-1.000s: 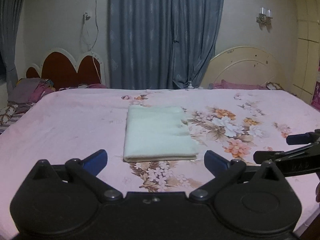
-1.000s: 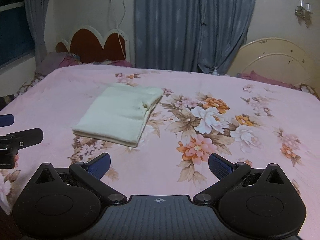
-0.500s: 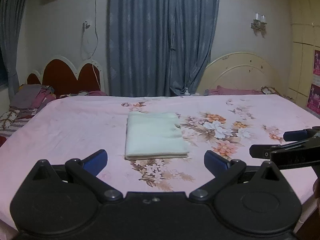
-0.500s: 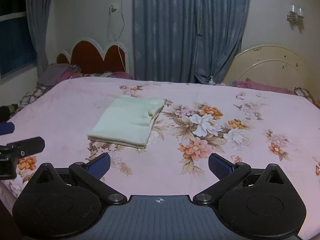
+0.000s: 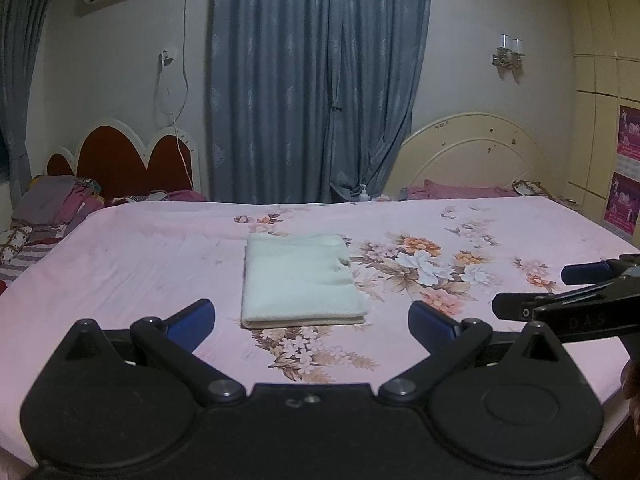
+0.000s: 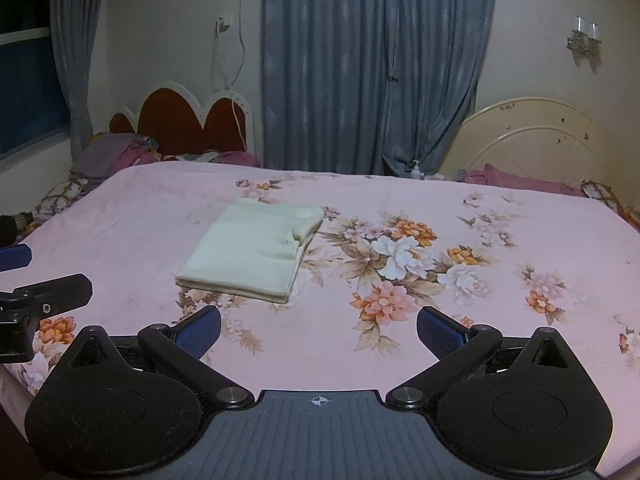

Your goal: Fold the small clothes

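Note:
A pale cream cloth [image 5: 300, 280] lies folded into a neat rectangle on the pink flowered bedsheet [image 5: 140, 264]; it also shows in the right wrist view [image 6: 252, 252]. My left gripper [image 5: 310, 322] is open and empty, held back from the cloth near the bed's front edge. My right gripper [image 6: 318, 332] is open and empty, to the right of the cloth and apart from it. Each gripper shows in the other's view, the right one [image 5: 568, 292] at the right edge, the left one [image 6: 40, 280] at the left edge.
Two headboards stand at the back, a red one [image 5: 124, 160] and a cream one [image 5: 472, 156], with grey curtains [image 5: 316, 80] between. Piled clothes [image 5: 48, 208] lie at the far left. A wardrobe [image 5: 608, 140] stands at the right.
Both grippers have pulled back and risen away from the folded cloth, so it looks smaller and farther. The cloth has not moved. Both stay open.

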{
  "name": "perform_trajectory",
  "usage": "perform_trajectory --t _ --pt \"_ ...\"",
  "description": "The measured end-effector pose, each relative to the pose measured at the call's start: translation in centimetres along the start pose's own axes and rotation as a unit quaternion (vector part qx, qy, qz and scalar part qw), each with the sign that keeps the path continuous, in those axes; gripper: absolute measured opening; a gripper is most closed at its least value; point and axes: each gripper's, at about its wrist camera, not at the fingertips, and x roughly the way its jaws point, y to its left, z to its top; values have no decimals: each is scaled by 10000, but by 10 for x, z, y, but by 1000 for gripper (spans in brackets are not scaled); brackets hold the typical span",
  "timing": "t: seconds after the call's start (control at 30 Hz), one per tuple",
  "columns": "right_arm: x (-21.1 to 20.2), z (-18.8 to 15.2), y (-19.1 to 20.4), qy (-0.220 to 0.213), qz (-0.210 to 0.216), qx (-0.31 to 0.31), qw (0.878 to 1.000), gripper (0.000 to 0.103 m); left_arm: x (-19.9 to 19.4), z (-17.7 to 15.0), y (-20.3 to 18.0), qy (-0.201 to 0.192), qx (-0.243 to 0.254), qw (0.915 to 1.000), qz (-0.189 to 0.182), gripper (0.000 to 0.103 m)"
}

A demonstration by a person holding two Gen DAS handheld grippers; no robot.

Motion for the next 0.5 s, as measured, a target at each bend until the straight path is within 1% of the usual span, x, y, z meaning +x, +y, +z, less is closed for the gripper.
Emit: perform_trajectory --t 0.5 --pt "-2 2 -6 -5 -7 -4 10000 103 1 2 -2 2 56 10000 5 103"
